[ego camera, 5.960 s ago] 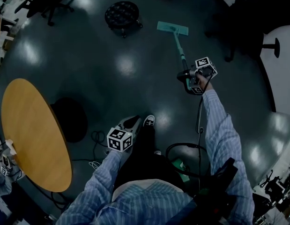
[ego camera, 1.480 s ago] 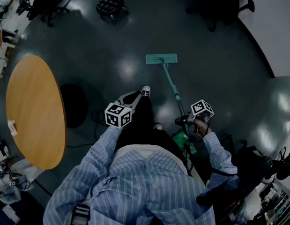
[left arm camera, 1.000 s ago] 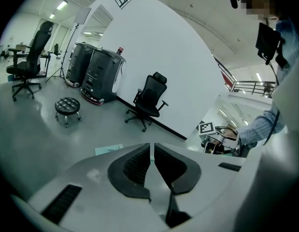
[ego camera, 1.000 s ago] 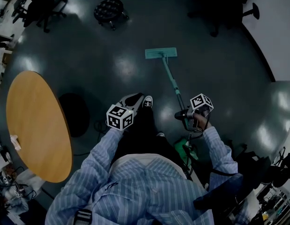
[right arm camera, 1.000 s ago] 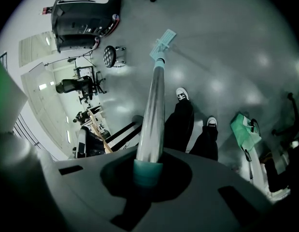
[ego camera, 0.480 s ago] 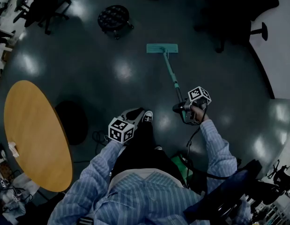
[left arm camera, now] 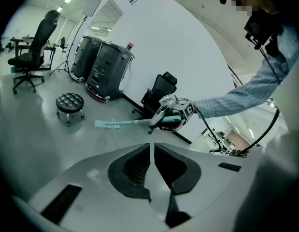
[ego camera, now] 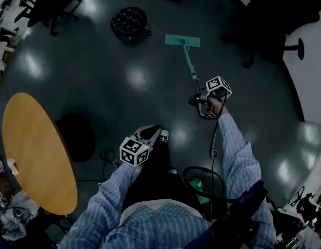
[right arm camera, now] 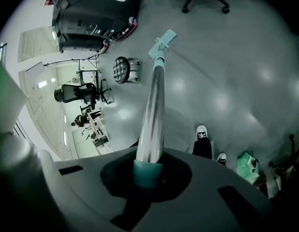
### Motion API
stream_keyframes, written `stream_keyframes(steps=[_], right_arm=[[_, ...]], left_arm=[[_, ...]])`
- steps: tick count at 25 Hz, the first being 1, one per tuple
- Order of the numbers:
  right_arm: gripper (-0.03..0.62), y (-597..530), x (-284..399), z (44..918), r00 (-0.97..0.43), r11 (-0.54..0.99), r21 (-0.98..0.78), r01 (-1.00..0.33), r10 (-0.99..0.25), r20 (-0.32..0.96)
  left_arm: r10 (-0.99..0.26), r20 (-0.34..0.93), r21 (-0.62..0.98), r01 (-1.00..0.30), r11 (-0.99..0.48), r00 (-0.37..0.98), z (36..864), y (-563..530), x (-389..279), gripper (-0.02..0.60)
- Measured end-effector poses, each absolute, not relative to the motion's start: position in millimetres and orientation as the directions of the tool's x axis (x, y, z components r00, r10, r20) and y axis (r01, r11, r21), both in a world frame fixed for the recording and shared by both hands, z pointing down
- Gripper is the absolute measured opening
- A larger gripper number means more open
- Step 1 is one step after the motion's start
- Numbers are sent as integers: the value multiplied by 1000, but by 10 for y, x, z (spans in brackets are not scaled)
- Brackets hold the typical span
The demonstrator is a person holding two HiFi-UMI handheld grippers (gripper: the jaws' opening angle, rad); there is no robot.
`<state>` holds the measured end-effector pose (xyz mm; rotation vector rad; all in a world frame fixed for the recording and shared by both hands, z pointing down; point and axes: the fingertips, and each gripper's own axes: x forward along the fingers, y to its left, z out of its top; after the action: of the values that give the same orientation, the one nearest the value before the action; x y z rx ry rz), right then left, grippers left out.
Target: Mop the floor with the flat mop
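The flat mop has a teal head (ego camera: 182,40) lying flat on the dark floor far ahead, near a stool. Its thin handle (ego camera: 191,69) slants back to my right gripper (ego camera: 197,100), which is shut on the handle's teal grip end. In the right gripper view the metal handle (right arm camera: 154,105) runs from between the jaws of my right gripper (right arm camera: 148,170) up to the mop head (right arm camera: 162,42). My left gripper (ego camera: 149,133) hangs by my left knee, jaws together and holding nothing. The left gripper (left arm camera: 152,153) looks across at the mop head (left arm camera: 112,124).
A round wooden table (ego camera: 38,154) stands at my left, with cables on the floor beside it. A black tufted stool (ego camera: 128,19) sits just left of the mop head. Office chairs (ego camera: 269,14) stand at the back. A green object (ego camera: 201,185) lies by my feet.
The right gripper has gone from beside my hip out ahead of me, and the mop head has slid farther away across the floor. The left gripper has stayed by my leg.
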<state>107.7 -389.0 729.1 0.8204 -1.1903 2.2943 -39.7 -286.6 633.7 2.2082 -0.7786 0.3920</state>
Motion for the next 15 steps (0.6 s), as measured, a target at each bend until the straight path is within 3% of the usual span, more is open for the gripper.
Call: stream_keyframes(steps=[15], right_arm=[[15,-5051,991,7552,-716,-558,-581,-593,35,698]], left_arm=[[-409,576,565,-706,-427,708,6734,-2560,-779,31]])
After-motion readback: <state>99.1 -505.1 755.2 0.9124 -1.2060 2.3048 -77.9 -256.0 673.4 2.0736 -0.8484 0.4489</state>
